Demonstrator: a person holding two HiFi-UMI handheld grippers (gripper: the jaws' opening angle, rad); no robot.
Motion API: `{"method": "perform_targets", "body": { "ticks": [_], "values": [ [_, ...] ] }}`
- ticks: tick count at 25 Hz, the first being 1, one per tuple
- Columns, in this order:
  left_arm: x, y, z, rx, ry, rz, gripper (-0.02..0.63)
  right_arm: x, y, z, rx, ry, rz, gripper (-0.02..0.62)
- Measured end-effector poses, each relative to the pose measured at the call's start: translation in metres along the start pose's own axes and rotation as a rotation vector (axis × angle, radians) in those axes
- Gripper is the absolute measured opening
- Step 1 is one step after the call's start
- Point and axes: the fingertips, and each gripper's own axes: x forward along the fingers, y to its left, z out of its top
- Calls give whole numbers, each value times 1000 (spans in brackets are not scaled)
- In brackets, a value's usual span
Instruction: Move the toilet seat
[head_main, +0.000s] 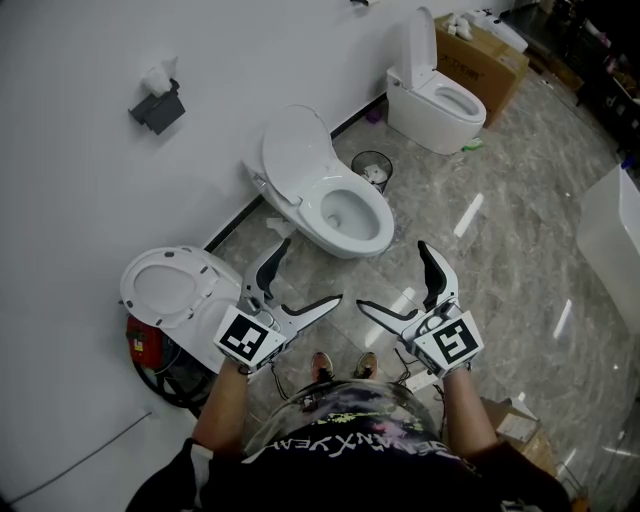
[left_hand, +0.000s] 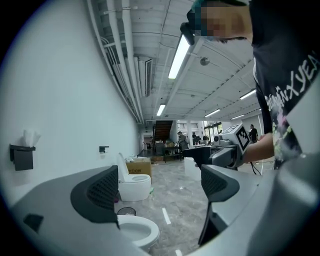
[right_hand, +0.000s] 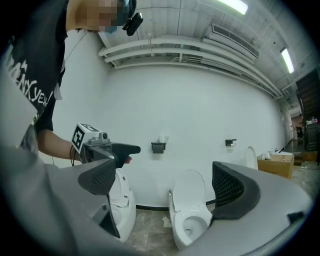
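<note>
We're reading this as pre-reach, nothing gripped yet. Toilet seat (head_main: 205, 272) is sitting far left, raised and leaning back toward the wall (head_main: 80, 180), long axis running hinge-up, ring face pointing out into the room. Left gripper (head_main: 309, 272) is hovering level, fingers wide apart, empty. Right gripper (head_main: 393, 275) likewise, wide and empty. Next, we're probably swinging left to pinch the ring's free edge.

- White wall (head_main: 80, 200) at left, with black tissue holder (head_main: 157, 105) mounted.
- Grey marbled floor (head_main: 500, 260), glossy with reflections.
- Cardboard box (head_main: 490, 60) far right; waste bin (head_main: 372, 170) near wall.
- Long strip lights (left_hand: 179, 56) overhead, lit.
</note>
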Motion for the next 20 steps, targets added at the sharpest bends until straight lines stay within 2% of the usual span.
{"method": "perform_targets", "body": {
  "ticks": [6,20],
  "values": [
    [1,-4,2,2,-7,-2,525,-4,1,-3,-5,11,1,586],
    [7,-15,0,14,4,-4,525,-15,-5,-5,5,8,-2,586]
  ]
}}
